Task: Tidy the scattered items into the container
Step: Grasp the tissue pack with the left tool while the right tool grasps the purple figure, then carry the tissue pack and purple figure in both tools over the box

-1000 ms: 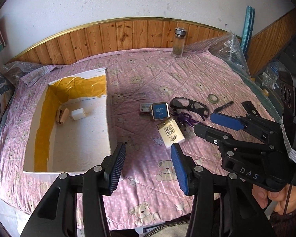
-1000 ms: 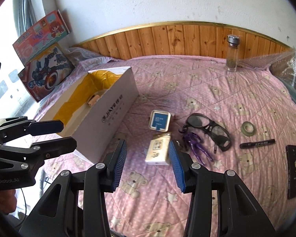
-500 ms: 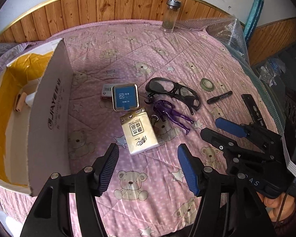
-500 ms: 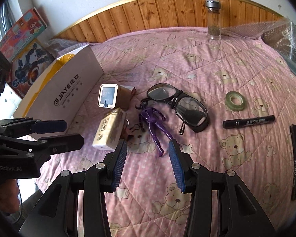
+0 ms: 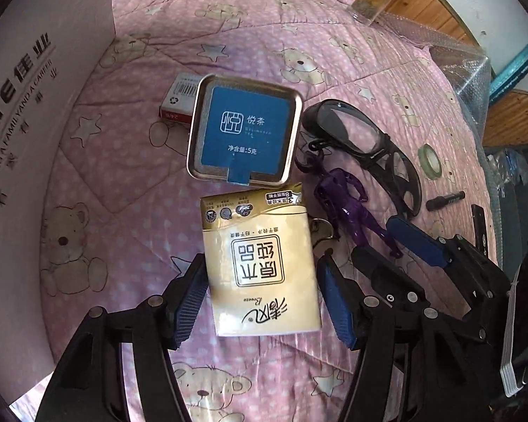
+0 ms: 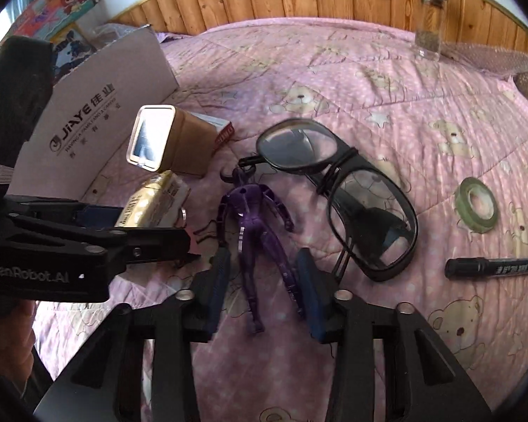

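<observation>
A gold tissue pack (image 5: 260,263) lies flat on the pink quilt. My left gripper (image 5: 264,302) is open and straddles the pack's near half, its blue pads (image 5: 190,302) close to each side. A purple toy figure (image 6: 253,225) lies on its back with its legs between the open fingers of my right gripper (image 6: 262,285). The white cardboard box (image 5: 35,105) stands at the left. Beyond the pack sit a blue-labelled tin (image 5: 244,130) and a small red-and-white box (image 5: 179,100). Black goggles (image 6: 334,183), a tape roll (image 6: 475,204) and a black marker (image 6: 492,267) lie to the right.
A glass bottle (image 6: 429,17) stands by the wooden wall panel at the back. A black remote (image 5: 478,225) lies near the quilt's right edge. Bubble wrap (image 5: 457,70) is heaped at the back right. Toy boxes (image 6: 63,3) lean behind the white cardboard box.
Both grippers have come down and forward. The left one now straddles the tissue pack and the right one straddles the purple figure's legs. Nothing on the quilt has moved.
</observation>
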Action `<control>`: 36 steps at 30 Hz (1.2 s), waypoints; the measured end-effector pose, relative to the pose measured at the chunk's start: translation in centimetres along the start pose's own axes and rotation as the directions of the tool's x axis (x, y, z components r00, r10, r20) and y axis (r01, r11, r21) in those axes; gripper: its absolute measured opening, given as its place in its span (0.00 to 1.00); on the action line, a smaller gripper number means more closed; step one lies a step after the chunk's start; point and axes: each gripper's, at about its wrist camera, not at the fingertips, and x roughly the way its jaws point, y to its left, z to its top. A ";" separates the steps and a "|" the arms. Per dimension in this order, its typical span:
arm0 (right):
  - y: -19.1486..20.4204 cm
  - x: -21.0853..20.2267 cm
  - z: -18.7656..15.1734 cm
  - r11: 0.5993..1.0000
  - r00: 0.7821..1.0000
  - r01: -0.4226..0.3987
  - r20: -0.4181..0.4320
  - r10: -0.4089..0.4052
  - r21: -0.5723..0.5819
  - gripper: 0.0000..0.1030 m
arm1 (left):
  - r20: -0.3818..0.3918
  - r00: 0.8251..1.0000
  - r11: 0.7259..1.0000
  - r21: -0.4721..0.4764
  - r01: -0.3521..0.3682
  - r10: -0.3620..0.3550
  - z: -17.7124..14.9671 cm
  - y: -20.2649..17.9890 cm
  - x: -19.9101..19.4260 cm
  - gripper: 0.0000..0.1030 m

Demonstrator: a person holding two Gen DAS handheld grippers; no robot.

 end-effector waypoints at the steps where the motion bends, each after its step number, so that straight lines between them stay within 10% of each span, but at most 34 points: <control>1: -0.2 0.1 0.0 1.000 1.000 -0.014 0.009 0.014 0.010 0.33 | 0.007 1.000 1.000 0.014 -0.007 0.007 0.2 -0.2 0.1 0.62; 36: 10.4 -11.1 -4.6 0.984 0.991 -0.022 0.131 -0.002 0.178 0.29 | 0.168 0.982 0.987 0.145 0.065 -0.089 -7.1 1.5 -12.7 0.50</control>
